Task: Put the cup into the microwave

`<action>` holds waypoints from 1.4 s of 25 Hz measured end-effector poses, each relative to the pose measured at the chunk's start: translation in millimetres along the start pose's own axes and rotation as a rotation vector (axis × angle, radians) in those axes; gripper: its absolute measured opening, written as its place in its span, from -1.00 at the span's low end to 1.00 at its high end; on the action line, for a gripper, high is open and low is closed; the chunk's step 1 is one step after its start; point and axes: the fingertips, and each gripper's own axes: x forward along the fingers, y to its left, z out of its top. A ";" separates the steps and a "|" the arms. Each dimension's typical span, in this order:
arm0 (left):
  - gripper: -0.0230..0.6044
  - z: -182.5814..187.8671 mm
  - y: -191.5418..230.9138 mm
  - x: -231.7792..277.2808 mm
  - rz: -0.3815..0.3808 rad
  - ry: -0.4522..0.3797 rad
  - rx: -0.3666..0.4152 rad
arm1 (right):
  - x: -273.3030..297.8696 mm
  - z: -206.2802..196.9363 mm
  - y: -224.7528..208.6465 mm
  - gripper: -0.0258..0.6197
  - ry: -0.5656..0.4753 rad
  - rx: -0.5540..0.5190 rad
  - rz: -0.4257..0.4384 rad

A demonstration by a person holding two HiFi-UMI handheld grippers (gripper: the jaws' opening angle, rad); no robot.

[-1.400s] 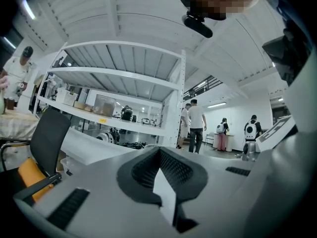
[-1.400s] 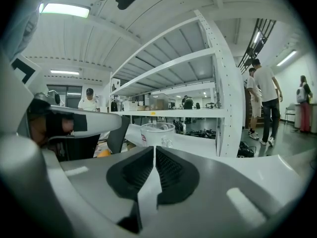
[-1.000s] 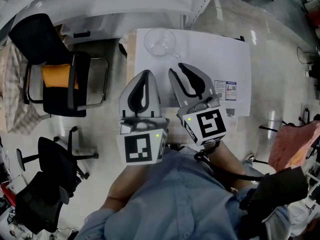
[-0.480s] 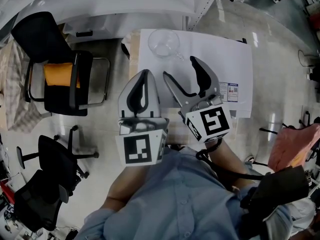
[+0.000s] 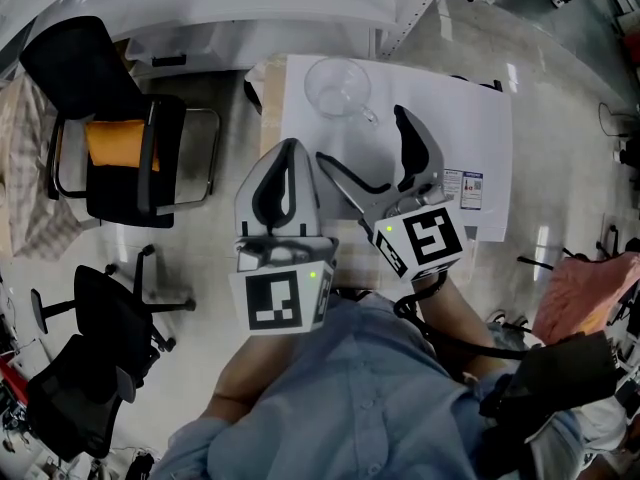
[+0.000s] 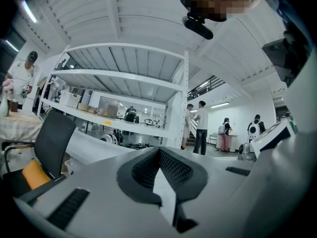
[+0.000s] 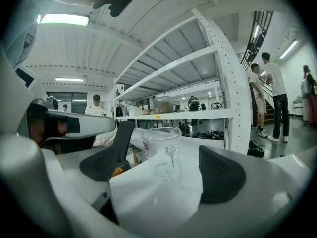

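A clear glass cup [image 5: 338, 86] with a handle stands upright at the far left of a white box top [image 5: 450, 138]. In the right gripper view the cup [image 7: 161, 150] sits straight ahead, beyond the fingertips and apart from them. My right gripper [image 5: 362, 138] hovers over the white top just short of the cup; its jaws are opening wide, with nothing between the pads [image 7: 221, 175]. My left gripper [image 5: 285, 148] is beside it on the left, shut and empty, and points level past the cup. No microwave door shows.
A label sticker [image 5: 465, 188] marks the box's right front. A black chair with an orange cushion [image 5: 115, 143] and a second black chair [image 5: 90, 368] stand at the left. A white shelf rack [image 7: 233, 83] rises behind the cup. People stand far off [image 7: 272, 93].
The right gripper's jaws have spread from nearly shut to wide apart, still short of the cup. The left gripper has kept still.
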 end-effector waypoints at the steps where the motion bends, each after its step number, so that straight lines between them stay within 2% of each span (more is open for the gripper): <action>1: -0.91 -1.7 1.4 0.3 0.004 0.009 0.002 | 1.3 -0.6 -0.9 0.55 0.003 0.001 -0.002; 20: -0.91 -13.6 33.0 18.5 0.044 0.041 -0.035 | 36.2 -10.4 -14.0 0.55 0.044 0.001 -0.018; 35: -0.91 -30.1 51.2 39.3 0.043 0.074 -0.097 | 75.1 -5.8 -18.1 0.55 0.081 -0.020 0.018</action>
